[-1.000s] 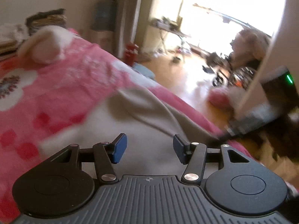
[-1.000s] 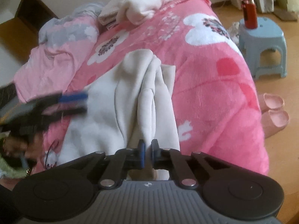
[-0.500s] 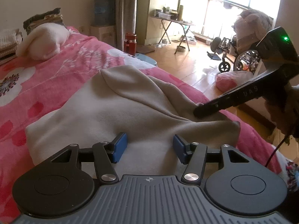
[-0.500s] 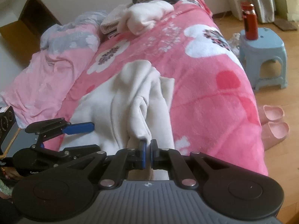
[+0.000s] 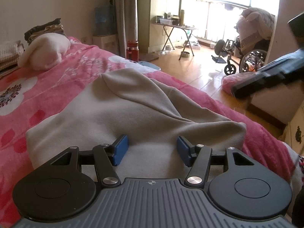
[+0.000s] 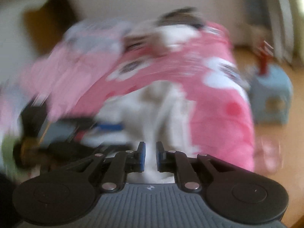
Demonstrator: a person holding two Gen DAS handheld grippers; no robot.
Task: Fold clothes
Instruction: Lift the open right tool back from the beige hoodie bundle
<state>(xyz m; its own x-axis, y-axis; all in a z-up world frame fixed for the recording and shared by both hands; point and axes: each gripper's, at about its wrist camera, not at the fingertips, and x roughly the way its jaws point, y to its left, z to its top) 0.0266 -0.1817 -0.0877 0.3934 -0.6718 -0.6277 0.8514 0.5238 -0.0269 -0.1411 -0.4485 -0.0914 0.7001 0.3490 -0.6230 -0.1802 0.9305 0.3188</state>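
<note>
A beige sweatshirt (image 5: 117,110) lies on the pink flowered blanket (image 5: 53,83), with a fold of cloth running across its top toward the bed's edge. My left gripper (image 5: 152,149) hovers low over its near part, open, with nothing between its blue pads. My right gripper (image 5: 266,77) shows at the right of the left wrist view, off the cloth and over the floor. The right wrist view is heavily blurred: my right gripper (image 6: 150,155) stands slightly open, the pale sweatshirt (image 6: 167,102) lies beyond it, and my left gripper (image 6: 106,127) is a smear at the left.
A white bundled garment (image 5: 45,51) and a stack of folded clothes (image 5: 43,30) sit at the bed's far end. A red bottle (image 5: 132,50) stands on a blue stool (image 6: 271,98) beside the bed. A wheelchair (image 5: 247,58) and folding table (image 5: 174,28) stand on the wooden floor.
My right gripper has let go of the sweatshirt's fold and swung away fast from the bed edge. The fold now rests on the garment. My left gripper has held still, open.
</note>
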